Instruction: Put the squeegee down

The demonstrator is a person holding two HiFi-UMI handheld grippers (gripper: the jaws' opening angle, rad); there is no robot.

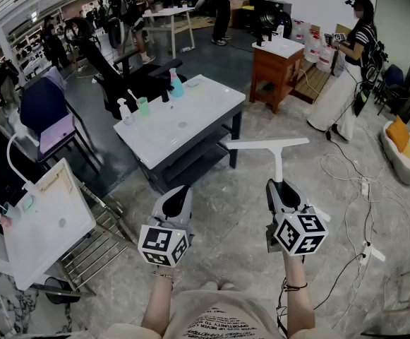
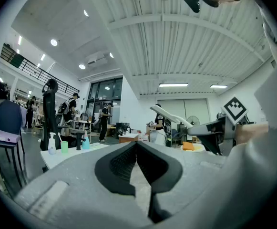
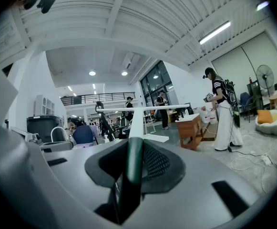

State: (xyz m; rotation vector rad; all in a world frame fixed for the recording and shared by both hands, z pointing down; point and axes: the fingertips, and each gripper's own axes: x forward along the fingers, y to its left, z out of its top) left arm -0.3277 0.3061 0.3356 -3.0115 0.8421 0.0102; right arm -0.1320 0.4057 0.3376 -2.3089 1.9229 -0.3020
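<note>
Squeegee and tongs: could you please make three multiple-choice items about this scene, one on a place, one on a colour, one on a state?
1. Where is the squeegee?
A. on the white table
B. in the right tongs
C. on the floor
2. What colour is its crossbar?
A. red
B. white
C. yellow
3. How are the left tongs?
A. wide open
B. shut on a bottle
C. shut, empty
1 B: its handle sits between those tongs.
2 B: the bar looks white in the head view.
3 C: they are closed together with nothing between them.
</note>
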